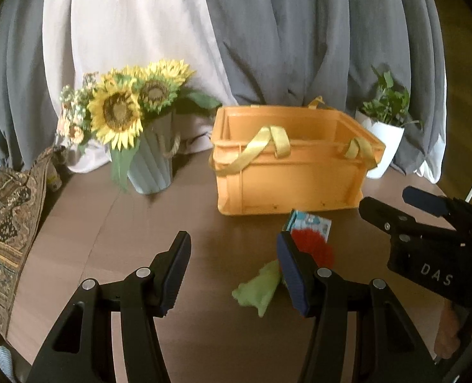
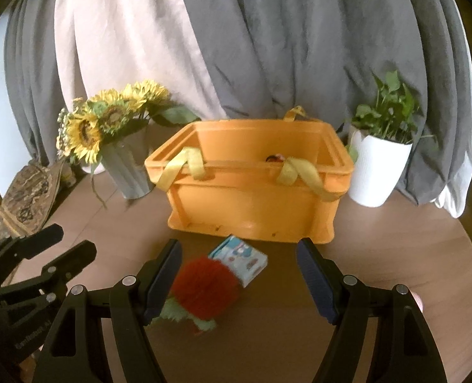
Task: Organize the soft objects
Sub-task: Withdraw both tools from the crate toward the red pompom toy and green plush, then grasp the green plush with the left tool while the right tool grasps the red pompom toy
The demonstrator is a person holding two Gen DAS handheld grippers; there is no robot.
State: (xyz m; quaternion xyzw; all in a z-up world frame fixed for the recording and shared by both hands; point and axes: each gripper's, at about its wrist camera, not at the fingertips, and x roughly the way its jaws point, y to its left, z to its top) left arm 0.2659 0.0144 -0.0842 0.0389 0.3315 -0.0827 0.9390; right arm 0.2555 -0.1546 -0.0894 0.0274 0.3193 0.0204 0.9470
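Observation:
An orange crate (image 1: 287,185) (image 2: 251,210) with yellow strap handles stands on the brown round table. In front of it lie a red-and-green plush toy (image 2: 204,284) (image 1: 312,244) and a small blue-and-white packet (image 2: 240,260) (image 1: 310,221). My left gripper (image 1: 232,255) is open above the table, with the toy just right of its right finger. My right gripper (image 2: 239,258) is open too, and the toy and packet lie below, between its fingers and untouched. Something small shows inside the crate (image 2: 274,158).
A grey vase of sunflowers (image 1: 130,118) (image 2: 114,131) stands left of the crate, a white pot with a green plant (image 1: 382,140) (image 2: 376,166) to its right. Grey and pale curtains hang behind. A patterned cushion (image 1: 6,229) lies at the left table edge.

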